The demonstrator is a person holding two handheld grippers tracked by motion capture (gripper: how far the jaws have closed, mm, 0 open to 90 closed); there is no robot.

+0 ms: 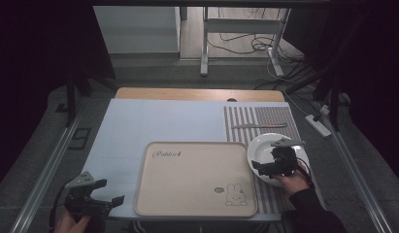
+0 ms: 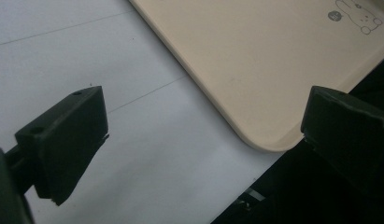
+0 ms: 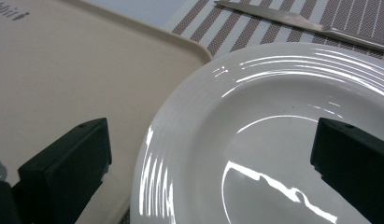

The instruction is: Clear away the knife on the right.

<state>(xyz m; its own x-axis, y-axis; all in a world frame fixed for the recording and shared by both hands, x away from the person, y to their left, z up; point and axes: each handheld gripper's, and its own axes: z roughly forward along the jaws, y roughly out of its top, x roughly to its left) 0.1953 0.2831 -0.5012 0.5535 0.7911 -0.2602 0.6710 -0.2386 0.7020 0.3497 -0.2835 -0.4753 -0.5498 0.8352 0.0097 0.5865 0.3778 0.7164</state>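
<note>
A beige tray (image 1: 187,179) with a rabbit drawing lies at the front middle of the table. A white plate (image 1: 262,145) sits at its right edge on a striped placemat (image 1: 265,114). My right gripper (image 1: 265,167) hovers open low over the plate's near left part. In the right gripper view, the right gripper (image 3: 210,163) has one jaw above the tray (image 3: 63,79) and the other above the plate (image 3: 273,102). My left gripper (image 1: 112,191) is open at the front left corner. In the left gripper view, the left gripper (image 2: 203,126) frames the tray's near corner (image 2: 255,60).
A table knife (image 1: 259,126) lies on the striped placemat behind the plate; it also appears in the right gripper view as the knife (image 3: 302,23). A pale blue mat (image 1: 158,121) covers the left and middle of the table. The table's front edge (image 2: 255,186) is close to the left gripper.
</note>
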